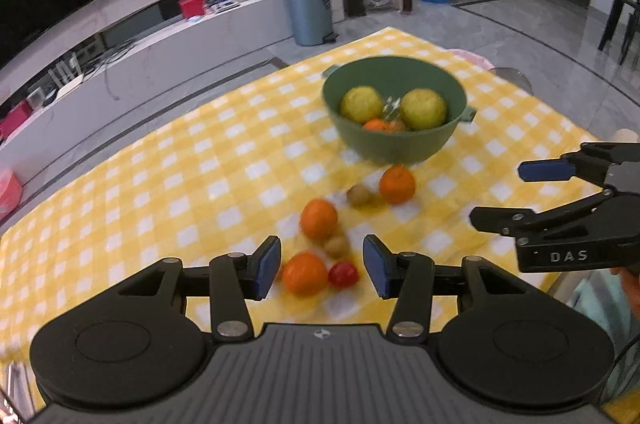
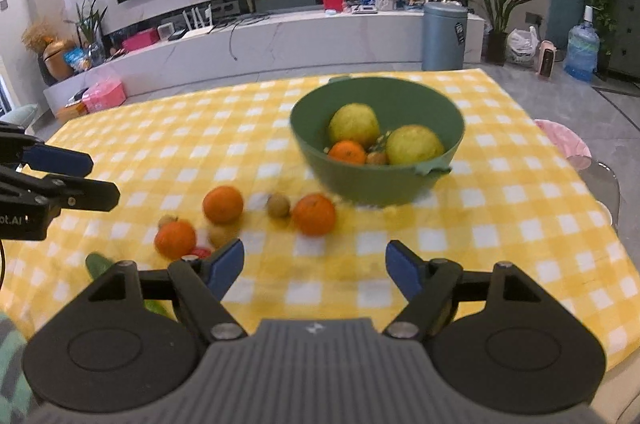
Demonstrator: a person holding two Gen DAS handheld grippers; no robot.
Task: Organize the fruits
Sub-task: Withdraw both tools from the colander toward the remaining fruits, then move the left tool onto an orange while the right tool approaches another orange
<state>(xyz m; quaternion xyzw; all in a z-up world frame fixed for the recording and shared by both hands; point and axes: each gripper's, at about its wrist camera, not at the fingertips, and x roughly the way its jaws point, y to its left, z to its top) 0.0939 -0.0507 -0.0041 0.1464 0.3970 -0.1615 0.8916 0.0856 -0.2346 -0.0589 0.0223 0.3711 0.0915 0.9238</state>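
A green bowl (image 1: 394, 144) (image 2: 376, 184) stands on the yellow checked cloth (image 1: 160, 184) (image 2: 500, 224) and holds two yellow-green fruits, an orange and some small brown pieces. Loose on the cloth in front of it lie three oranges (image 1: 397, 184) (image 1: 319, 218) (image 1: 304, 274), two small brown fruits (image 1: 358, 194) (image 1: 337, 246) and a small red fruit (image 1: 343, 274). My left gripper (image 1: 322, 266) hovers open above the nearest orange and the red fruit, touching neither. My right gripper (image 2: 315, 264) (image 1: 496, 192) is open over bare cloth, near an orange (image 2: 314, 214).
A green cucumber-like vegetable (image 2: 98, 264) lies at the cloth's near left edge. A pink item (image 2: 568, 144) sits off the table's right side. Beyond the table stand a blue-grey bin (image 2: 444, 36) and a long white bench (image 2: 280, 40).
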